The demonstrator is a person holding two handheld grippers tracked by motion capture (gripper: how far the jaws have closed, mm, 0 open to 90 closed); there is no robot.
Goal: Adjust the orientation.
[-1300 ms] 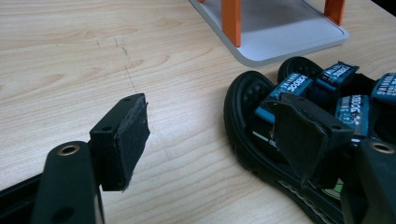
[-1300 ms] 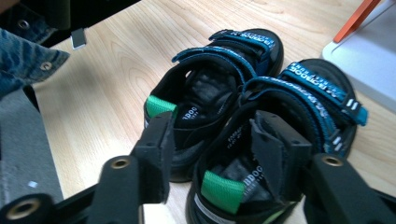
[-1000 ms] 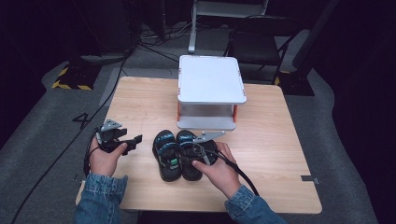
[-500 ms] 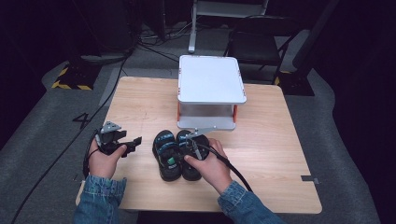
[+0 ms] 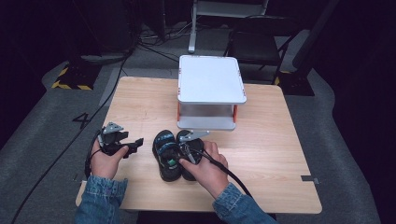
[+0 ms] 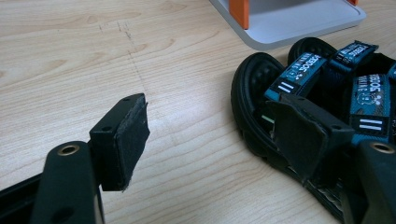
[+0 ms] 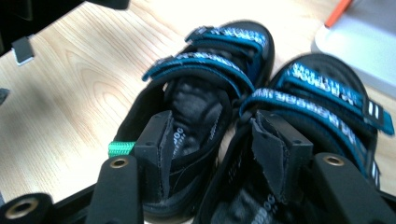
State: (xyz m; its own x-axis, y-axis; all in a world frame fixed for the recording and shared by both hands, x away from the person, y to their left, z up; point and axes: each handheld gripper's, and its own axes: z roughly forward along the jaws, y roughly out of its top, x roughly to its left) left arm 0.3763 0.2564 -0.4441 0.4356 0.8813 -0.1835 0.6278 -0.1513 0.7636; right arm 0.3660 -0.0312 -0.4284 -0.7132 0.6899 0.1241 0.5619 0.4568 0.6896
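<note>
- Wood-grain table [image 5: 280, 140] carries everything: a white two-tier rack [image 5: 211, 84] stands at its far middle, and a pair of black sandals with teal straps lies just near of the rack's lower shelf, side by side and touching.
- Rack's lower shelf [image 5: 205, 122] looks the likely home for the pair, so any lift should clear its front lip and avoid the orange posts.
- Left sandal [image 5: 164, 154] and right sandal [image 5: 191, 156] lie heel-near, toe-far; in the right gripper view their inner walls meet between the jaws.
- Right gripper [image 7: 210, 154] hangs over the heel ends, jaws fairly wide and just now opening a little further, one pad inside each sandal, pressing on nothing yet.
- To do this well, I judge it should sink lower so both pads pass the two inner walls, then close squarely to pinch the pair together; a shallow bite risks dropping one sandal.
- Left gripper [image 6: 210, 135] rests left of the sandals, jaws open and empty; it could steady the left sandal's outer edge.
- Green heel tab [image 7: 120, 148] marks the left sandal's back; keep the pad clear of it.
</note>
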